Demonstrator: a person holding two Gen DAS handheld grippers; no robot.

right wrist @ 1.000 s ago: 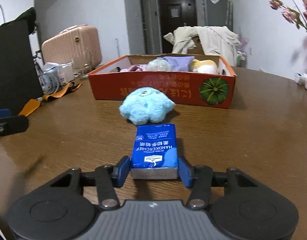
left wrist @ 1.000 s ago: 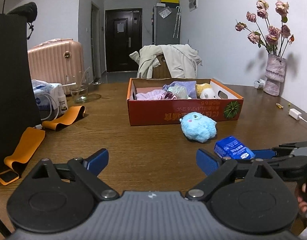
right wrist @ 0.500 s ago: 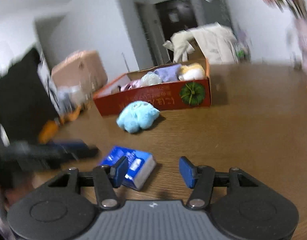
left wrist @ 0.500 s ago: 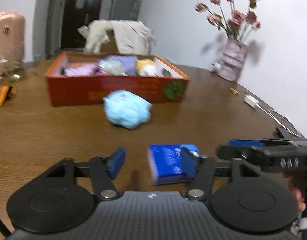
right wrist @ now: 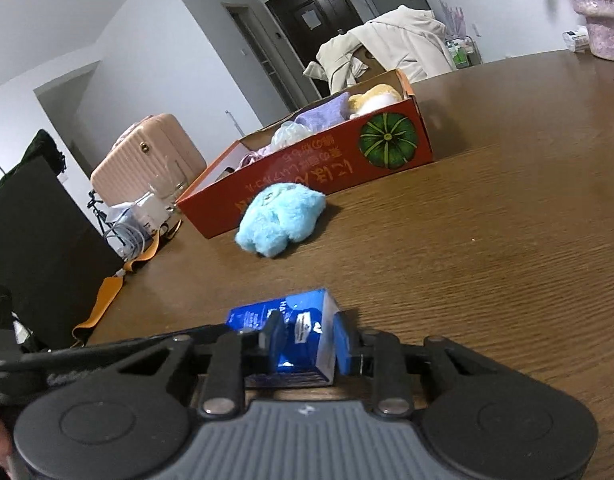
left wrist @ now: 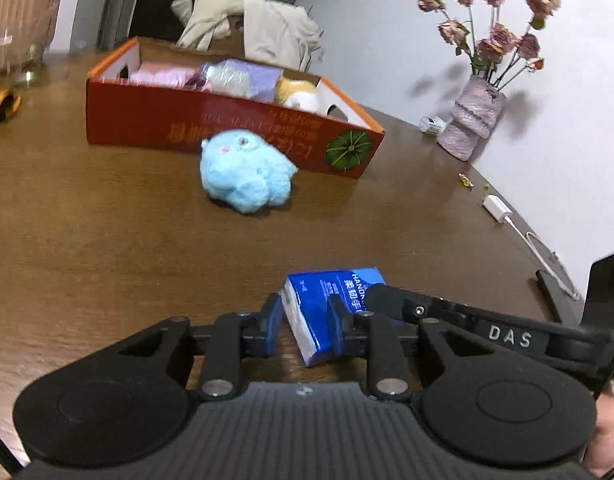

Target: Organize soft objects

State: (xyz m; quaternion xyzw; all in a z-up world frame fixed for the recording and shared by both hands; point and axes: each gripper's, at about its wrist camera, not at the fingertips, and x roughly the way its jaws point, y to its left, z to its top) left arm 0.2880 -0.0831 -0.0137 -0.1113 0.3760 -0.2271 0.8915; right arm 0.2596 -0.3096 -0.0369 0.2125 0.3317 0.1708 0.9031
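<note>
Blue tissue pack [left wrist: 331, 312] is clamped between both the left gripper [left wrist: 303, 326] and right gripper [right wrist: 313, 346], low over the table's near edge; red box [left wrist: 235, 120] lies ahead, beyond the blue plush [left wrist: 247, 176]

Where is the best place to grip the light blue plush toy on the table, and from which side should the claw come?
Grip the blue plush toy across its round middle body, coming from above. It lies low on the table, close in front of the red box, so a level approach would likely hit the box wall. The fur is thick; close well in.
</note>
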